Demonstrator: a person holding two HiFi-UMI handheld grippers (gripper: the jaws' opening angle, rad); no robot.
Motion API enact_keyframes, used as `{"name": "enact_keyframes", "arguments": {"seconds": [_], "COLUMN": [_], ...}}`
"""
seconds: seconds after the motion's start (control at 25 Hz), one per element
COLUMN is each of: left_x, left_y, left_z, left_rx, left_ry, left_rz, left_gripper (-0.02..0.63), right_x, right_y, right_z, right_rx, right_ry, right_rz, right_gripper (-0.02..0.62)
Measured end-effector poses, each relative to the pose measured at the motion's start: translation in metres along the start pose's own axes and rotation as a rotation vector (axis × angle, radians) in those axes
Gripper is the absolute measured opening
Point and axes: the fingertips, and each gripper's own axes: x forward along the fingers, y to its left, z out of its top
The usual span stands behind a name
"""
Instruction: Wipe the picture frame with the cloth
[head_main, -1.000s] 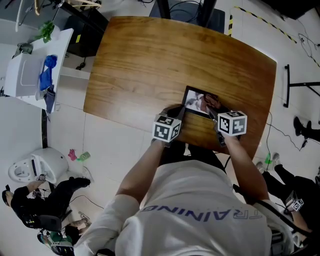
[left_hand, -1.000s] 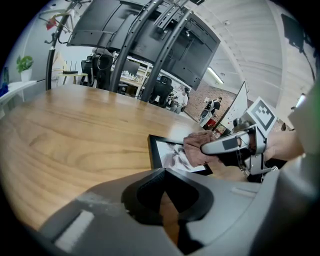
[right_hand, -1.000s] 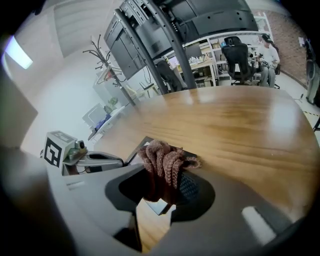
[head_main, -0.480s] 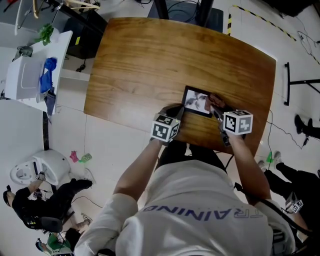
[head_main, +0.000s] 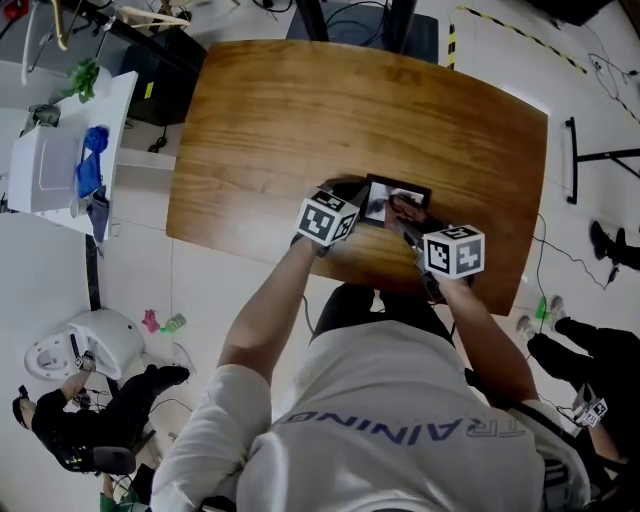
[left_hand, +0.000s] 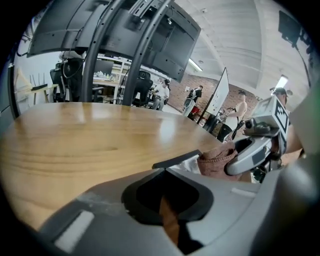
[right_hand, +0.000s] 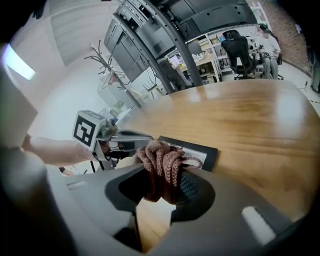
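Wooden table (head_main: 330, 110): biggest thing in view, with all the work near its near edge. The person (head_main: 400, 430), in a white shirt, stands at that edge with both forearms reaching over it. White cart (head_main: 60, 150) is off to the left on the floor, well apart from the table.

Left gripper (head_main: 352, 195): marker cube (head_main: 326, 220) on top, jaws pointing at the left edge of the picture frame (head_main: 382, 203). In the left gripper view (left_hand: 166, 192) the jaws are all but together. Only a thin slit shows between them, with table wood visible through it and nothing held. The frame's black edge (left_hand: 180, 159) starts right at the jaw tips; contact can't be confirmed.

Right gripper (head_main: 408, 222): cube (head_main: 453, 250) on top, coming in from the frame's right side. In its own view (right_hand: 160, 187) the jaws are clamped on a bunched reddish-brown cloth (right_hand: 161, 165), which sticks out past the tips.

Picture frame: black border, lying flat on the table between the two grippers (right_hand: 202, 151).

Cloth: its wad sits on the frame's right half in the head view (head_main: 405, 207). The left gripper view shows it pressed down on the frame face (left_hand: 216, 160), with the right gripper (left_hand: 235, 162) just behind it.
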Motion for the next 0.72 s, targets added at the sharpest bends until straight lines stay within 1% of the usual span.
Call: {"name": "enact_keyframes", "arguments": {"seconds": [0.2,0.36,0.44,0.56,0.72], "left_x": [0.007,0.009,0.009,0.008,0.008], "left_y": [-0.001,-0.001,0.0,0.001,0.001], "left_z": [-0.002,-0.001,-0.001,-0.001,-0.003], "left_rx": [0.003,-0.026,-0.045,-0.068,-0.088], "left_ry": [0.025,0.029,0.032,0.042,0.053], "left_rz": [-0.03,-0.053,-0.064,-0.075,-0.083], "left_gripper": [0.005,0.005,0.005,0.006,0.006], "right_x": [-0.003,-0.003,0.004,0.024,0.048], "right_y": [-0.003,0.013,0.03,0.055,0.069], "right_z": [0.0,0.003,0.001,-0.014,-0.024], "right_rx": [0.009,0.011,0.011,0.019,0.023], "right_ry": [-0.011,-0.026,-0.007,0.057,0.091], "right_rz": [0.001,0.046,0.091,0.156,0.173], "right_gripper": [0.132,0.132,0.132,0.132,0.132]}}
